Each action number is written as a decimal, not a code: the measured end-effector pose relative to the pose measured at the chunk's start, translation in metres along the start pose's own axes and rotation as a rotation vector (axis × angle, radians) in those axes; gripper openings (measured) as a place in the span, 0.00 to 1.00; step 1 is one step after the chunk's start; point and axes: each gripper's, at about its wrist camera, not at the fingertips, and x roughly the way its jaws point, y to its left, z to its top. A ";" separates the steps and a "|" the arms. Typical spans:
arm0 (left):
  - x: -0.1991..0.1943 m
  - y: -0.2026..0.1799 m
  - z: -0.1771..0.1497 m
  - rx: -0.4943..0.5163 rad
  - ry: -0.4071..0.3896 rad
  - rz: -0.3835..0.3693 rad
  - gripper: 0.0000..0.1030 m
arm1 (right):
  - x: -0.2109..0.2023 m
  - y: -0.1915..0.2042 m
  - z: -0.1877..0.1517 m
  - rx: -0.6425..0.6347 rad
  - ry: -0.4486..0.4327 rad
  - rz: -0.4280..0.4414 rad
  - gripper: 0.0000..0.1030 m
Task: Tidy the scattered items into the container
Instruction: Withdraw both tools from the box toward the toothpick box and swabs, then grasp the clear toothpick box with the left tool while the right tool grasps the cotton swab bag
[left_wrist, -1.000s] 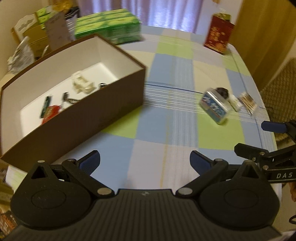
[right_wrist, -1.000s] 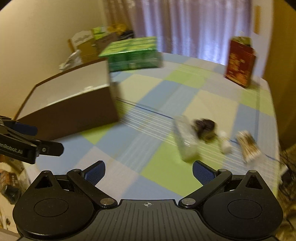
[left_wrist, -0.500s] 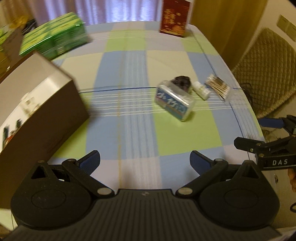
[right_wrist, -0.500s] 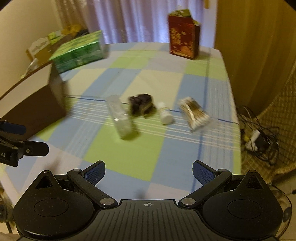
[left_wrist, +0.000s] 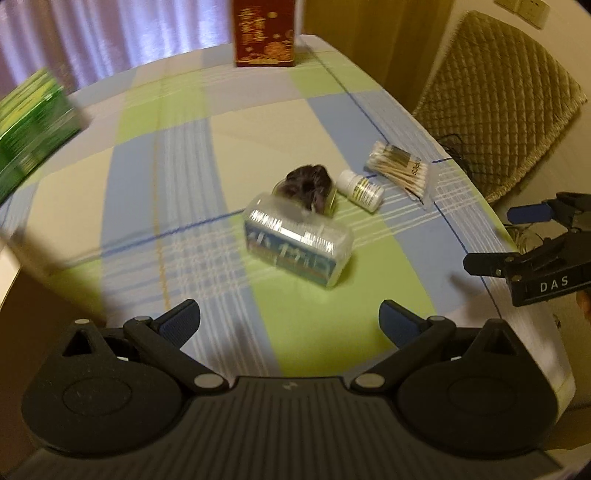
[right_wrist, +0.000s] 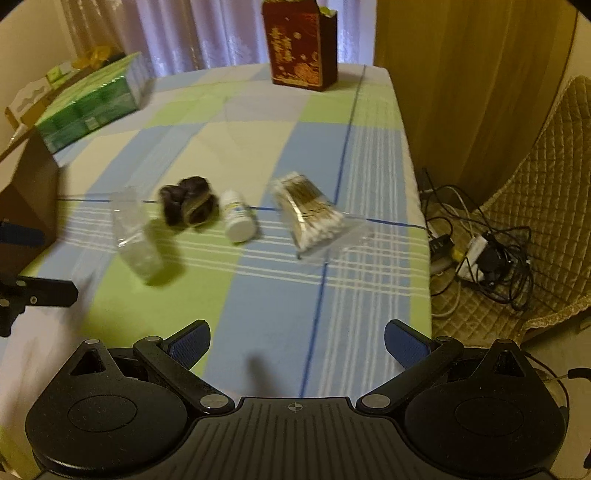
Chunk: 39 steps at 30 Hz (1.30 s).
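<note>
Four loose items lie together on the checked tablecloth: a clear plastic case with a blue label (left_wrist: 297, 245) (right_wrist: 136, 238), a dark bundle (left_wrist: 308, 182) (right_wrist: 186, 201), a small white bottle (left_wrist: 361, 190) (right_wrist: 238, 221) and a bag of cotton swabs (left_wrist: 400, 168) (right_wrist: 312, 218). My left gripper (left_wrist: 290, 323) is open, a short way in front of the clear case. The right gripper (right_wrist: 297, 341) (left_wrist: 513, 240) hangs open above the table's near right part, empty. A corner of the brown box (right_wrist: 26, 199) shows at the left edge of the right wrist view.
A green packet block (right_wrist: 92, 105) (left_wrist: 27, 127) lies at the far left, a dark red carton (right_wrist: 299, 44) (left_wrist: 264, 31) stands at the far edge. A quilted chair (left_wrist: 498, 96) and tangled cables (right_wrist: 480, 254) are beyond the table's right edge.
Both views have swung right, away from the brown box and toward the loose items, which now look nearer. Both grippers stayed open and empty.
</note>
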 end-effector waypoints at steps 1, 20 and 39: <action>0.004 0.001 0.003 0.014 -0.003 -0.010 0.99 | 0.003 -0.003 0.001 0.002 0.005 -0.004 1.00; 0.061 0.003 0.039 0.250 -0.079 -0.139 0.97 | 0.046 -0.034 0.028 -0.063 0.032 -0.029 1.00; 0.027 0.020 0.014 0.103 -0.116 -0.039 0.82 | 0.096 -0.020 0.075 -0.360 -0.075 0.063 0.69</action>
